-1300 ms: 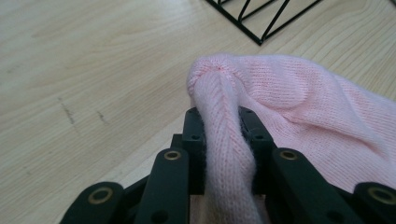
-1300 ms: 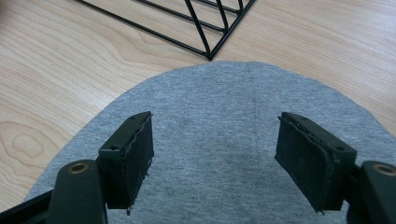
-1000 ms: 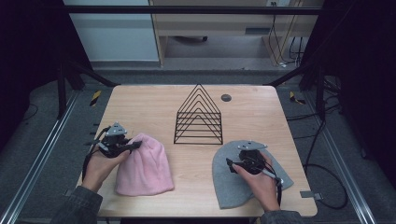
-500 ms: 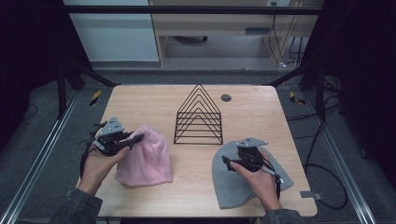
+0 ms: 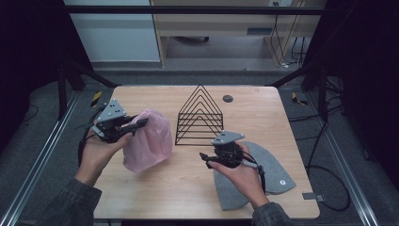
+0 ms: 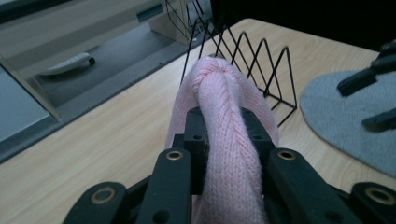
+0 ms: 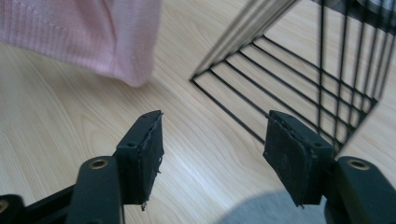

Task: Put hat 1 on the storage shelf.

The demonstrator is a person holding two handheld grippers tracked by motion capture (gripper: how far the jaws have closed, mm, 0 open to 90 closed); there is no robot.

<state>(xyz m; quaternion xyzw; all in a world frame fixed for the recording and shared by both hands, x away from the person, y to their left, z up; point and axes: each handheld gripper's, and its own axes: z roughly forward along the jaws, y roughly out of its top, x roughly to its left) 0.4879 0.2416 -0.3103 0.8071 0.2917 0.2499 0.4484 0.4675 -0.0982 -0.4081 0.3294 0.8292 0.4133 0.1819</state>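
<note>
From above, a light wooden bench [image 5: 188,188] sits in a dim room, with metal rails along both sides, grey floor around it and a pale cabinet at the far wall. A black wire rack [image 5: 199,115] made of nested triangles stands near the middle of the bench, with nothing in it. A small dark round disc [image 5: 227,98] lies on the far right part of the bench. At the left, a hand [image 5: 96,153] holds the left tongs [image 5: 136,125], which are clamped on a pink knit hat [image 5: 149,141]. The hat is lifted at its far end and hangs down toward the near side, its lower edge at or just above the wood. At the right, the other hand [image 5: 242,172] holds the right tongs [image 5: 203,157] just near of the rack. A grey knit hat [image 5: 273,172] lies flat under that hand, running from near left to far right.

In the left gripper view, the left tongs [image 6: 228,140] pinch a thick fold of the pink knit hat [image 6: 224,93], which runs straight away between the jaws. The wire rack [image 6: 252,56] stands just beyond, and the grey knit hat [image 6: 345,116] lies to the right.

In the right gripper view, the right tongs [image 7: 215,149] stand wide apart and hold nothing, above bare wood. The wire rack [image 7: 299,70] is ahead to the right, the pink knit hat [image 7: 79,32] at upper left, and a bit of the grey knit hat [image 7: 261,210] sits at the bottom edge.
</note>
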